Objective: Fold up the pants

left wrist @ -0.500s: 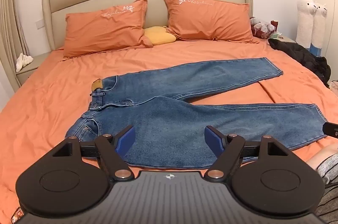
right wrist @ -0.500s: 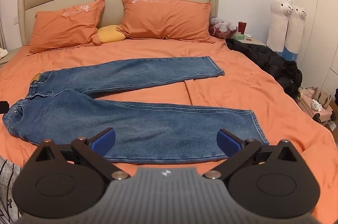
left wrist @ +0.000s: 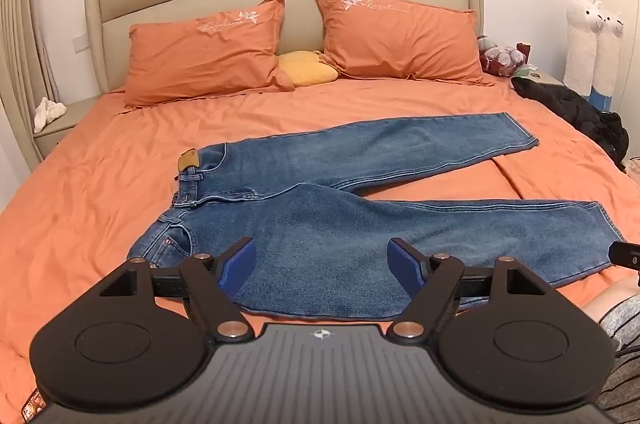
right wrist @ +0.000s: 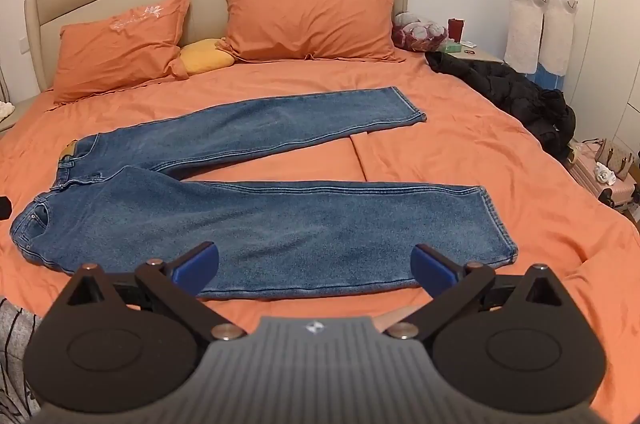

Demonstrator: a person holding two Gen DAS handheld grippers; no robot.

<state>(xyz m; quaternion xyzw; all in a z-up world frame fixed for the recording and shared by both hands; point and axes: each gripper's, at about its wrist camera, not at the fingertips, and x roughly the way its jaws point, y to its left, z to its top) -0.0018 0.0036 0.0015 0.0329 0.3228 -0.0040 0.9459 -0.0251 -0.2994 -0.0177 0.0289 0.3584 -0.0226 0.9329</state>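
Blue jeans (left wrist: 340,224) lie flat on the orange bed (left wrist: 100,192), waist to the left, the two legs spread apart toward the right. They also show in the right wrist view (right wrist: 260,220). My left gripper (left wrist: 322,266) is open and empty, above the near edge of the near leg by the hip. My right gripper (right wrist: 314,266) is open and empty, above the near edge of the near leg closer to its hem (right wrist: 500,224).
Two orange pillows (left wrist: 208,52) and a yellow cushion (left wrist: 306,68) lie at the headboard. A black jacket (right wrist: 512,92) lies on the bed's right edge. Llama plush toys (right wrist: 536,20) stand by the right wall. A pink suitcase (right wrist: 604,180) stands on the floor at right.
Both views have shifted only slightly. The jeans have not moved and both grippers stay open.
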